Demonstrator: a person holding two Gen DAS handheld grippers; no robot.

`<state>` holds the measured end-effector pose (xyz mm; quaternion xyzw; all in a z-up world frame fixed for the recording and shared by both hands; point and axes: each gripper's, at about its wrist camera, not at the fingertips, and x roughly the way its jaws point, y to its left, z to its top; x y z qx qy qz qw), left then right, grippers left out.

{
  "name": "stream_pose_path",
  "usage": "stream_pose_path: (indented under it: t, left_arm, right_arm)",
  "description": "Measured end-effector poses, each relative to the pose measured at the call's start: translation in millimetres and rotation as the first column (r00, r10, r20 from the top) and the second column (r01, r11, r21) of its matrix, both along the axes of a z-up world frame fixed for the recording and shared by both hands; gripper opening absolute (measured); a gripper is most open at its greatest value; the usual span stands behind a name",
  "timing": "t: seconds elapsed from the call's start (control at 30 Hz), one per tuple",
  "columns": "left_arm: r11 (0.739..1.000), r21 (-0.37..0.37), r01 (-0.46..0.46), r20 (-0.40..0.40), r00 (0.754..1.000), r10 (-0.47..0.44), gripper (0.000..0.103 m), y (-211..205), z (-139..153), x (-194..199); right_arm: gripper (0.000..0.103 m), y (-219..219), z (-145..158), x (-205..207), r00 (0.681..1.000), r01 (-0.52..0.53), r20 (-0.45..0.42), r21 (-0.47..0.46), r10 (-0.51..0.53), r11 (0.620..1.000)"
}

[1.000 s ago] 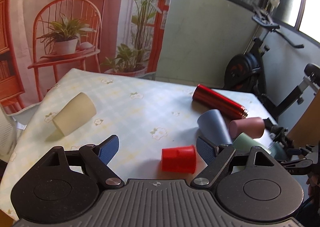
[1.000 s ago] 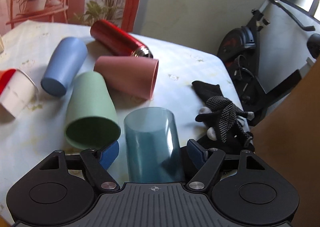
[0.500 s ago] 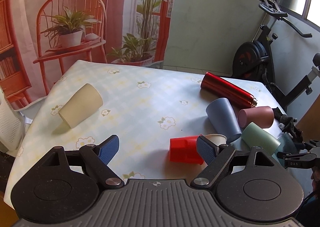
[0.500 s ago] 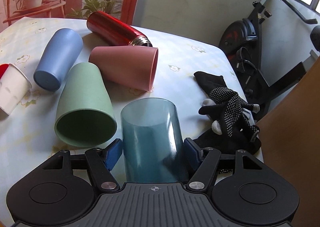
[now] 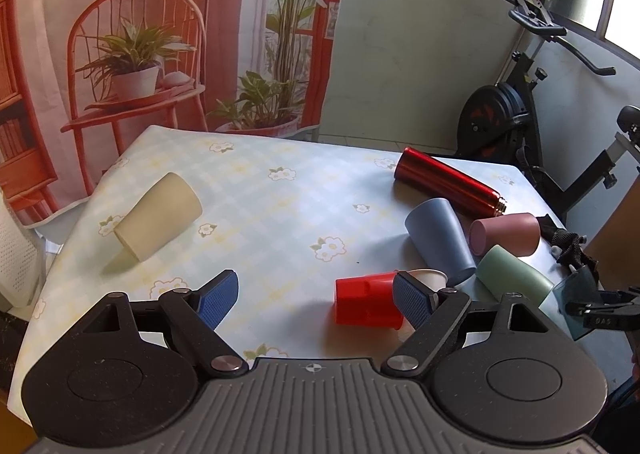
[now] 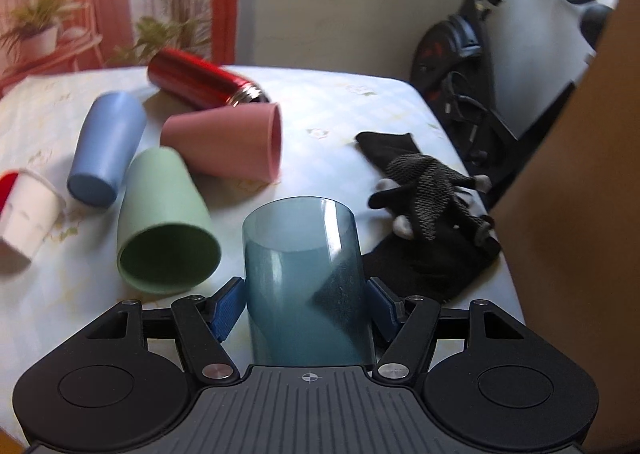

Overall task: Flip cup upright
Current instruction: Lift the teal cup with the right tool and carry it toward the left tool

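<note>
My right gripper (image 6: pixel 306 304) is shut on a translucent teal cup (image 6: pixel 303 278), its blue pads pressed on both sides, and holds it off the table near the right edge. That cup also shows at the far right of the left wrist view (image 5: pixel 576 300). My left gripper (image 5: pixel 316 300) is open and empty above the table's front. A red cup (image 5: pixel 366 304) lies on its side beside its right fingertip (image 5: pixel 412 300), with a white cup (image 6: pixel 26 206) next to it. Green (image 6: pixel 166 220), pink (image 6: pixel 224 144), blue (image 6: pixel 106 148) and cream (image 5: pixel 158 222) cups lie on their sides.
A red metal bottle (image 6: pixel 202 82) lies at the back of the flowered tablecloth (image 5: pixel 280 214). Black and grey gloves (image 6: pixel 430 190) lie by the table's right edge. An exercise bike (image 5: pixel 516 110) stands behind the table. A brown surface (image 6: pixel 576 214) rises at the right.
My right gripper has closed on the teal cup and lifted it a little. My left gripper has pulled back and risen, so more of the table shows.
</note>
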<state>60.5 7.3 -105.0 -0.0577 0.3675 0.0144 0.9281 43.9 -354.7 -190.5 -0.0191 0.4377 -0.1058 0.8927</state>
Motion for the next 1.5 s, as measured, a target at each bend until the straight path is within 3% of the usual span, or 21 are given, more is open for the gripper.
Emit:
stream_pose_path:
  t: [0.27,0.5,0.63,0.73,0.9,1.13,1.33,1.5]
  left_arm:
    - [1.0,0.003,0.002,0.045,0.999,-0.002,0.086,22.0,9.0,-2.5]
    - [0.996,0.03,-0.085,0.105,0.991,0.082,0.086,77.0,25.1,-6.5]
    - [0.988,0.093,-0.12,0.098,0.989,0.111,0.086,102.7,25.7,-12.5]
    - [0.983,0.099,-0.157,0.076,0.986,0.15,0.086,121.3,21.1,-15.3]
    - [0.973,0.069,-0.218,0.042,0.976,0.216,0.086,148.0,12.5,-18.0]
    - [0.972,0.049,-0.231,0.007,0.973,0.231,0.086,167.7,-3.0,-20.0]
    - [0.975,0.036,-0.22,-0.021,0.975,0.221,0.086,168.0,-13.1,-21.2]
    - [0.977,0.028,-0.211,-0.041,0.976,0.212,0.086,165.7,-18.4,-19.7]
  right_arm:
    - [0.062,30.0,58.3,4.9,0.998,0.004,0.061,0.053,-0.007,0.999]
    - [0.062,141.5,81.3,47.8,0.969,-0.237,0.098,0.1,0.228,0.966]
    - [0.062,224.4,70.9,83.0,0.933,-0.36,0.077,0.184,0.352,0.914]
    - [0.062,276.7,55.5,109.8,0.922,-0.381,0.042,0.283,0.386,0.88]
    - [0.062,339.9,20.5,139.1,0.927,-0.336,-0.049,0.331,0.371,0.882]
    - [0.062,359.4,-15.0,149.0,0.952,-0.235,-0.099,0.377,0.291,0.896]
    - [0.062,353.0,-37.8,151.7,0.959,-0.162,-0.131,0.477,0.253,0.864]
    - [0.063,354.1,-36.2,148.0,0.952,-0.2,-0.105,0.496,0.287,0.845]
